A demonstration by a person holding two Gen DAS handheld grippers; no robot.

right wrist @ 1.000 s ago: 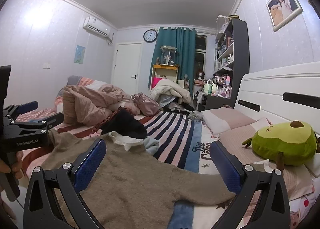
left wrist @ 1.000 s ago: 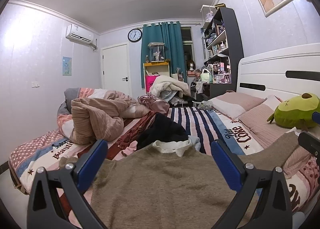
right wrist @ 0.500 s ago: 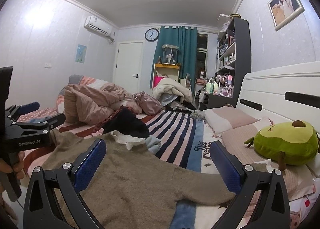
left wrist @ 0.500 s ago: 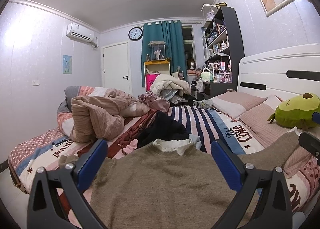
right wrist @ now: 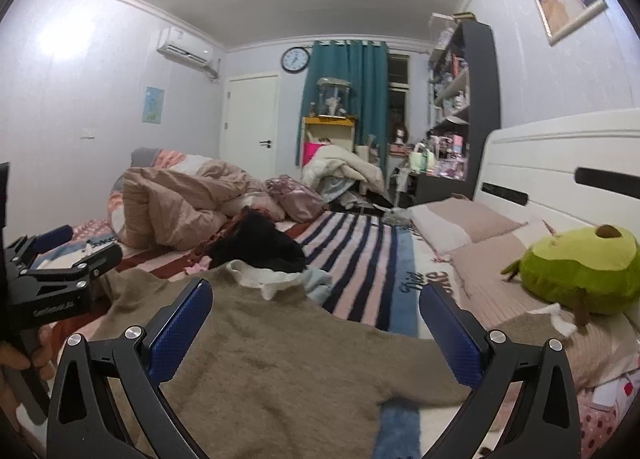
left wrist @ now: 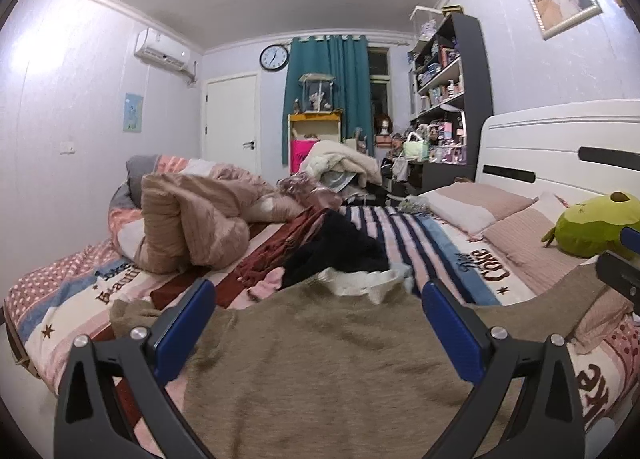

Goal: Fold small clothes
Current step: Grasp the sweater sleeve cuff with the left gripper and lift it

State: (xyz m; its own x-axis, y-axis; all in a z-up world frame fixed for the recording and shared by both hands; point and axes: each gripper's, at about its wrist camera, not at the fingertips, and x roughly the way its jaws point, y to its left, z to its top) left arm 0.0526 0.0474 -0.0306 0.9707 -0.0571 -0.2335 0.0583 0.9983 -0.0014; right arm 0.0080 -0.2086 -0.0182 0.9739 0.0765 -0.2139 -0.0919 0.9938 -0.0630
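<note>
1. You are holding both tongs, left tongs [left wrist: 316, 323] and right tongs [right wrist: 316, 323], spread wide and empty over one brown sweater [left wrist: 320, 359], probably choosing grip points.
2. The sweater is lying flat beneath them, sleeves out, ready for folding.
3. Beyond the tongs, one dark garment [right wrist: 260, 245] is waiting on the bed [right wrist: 360, 243].
</note>
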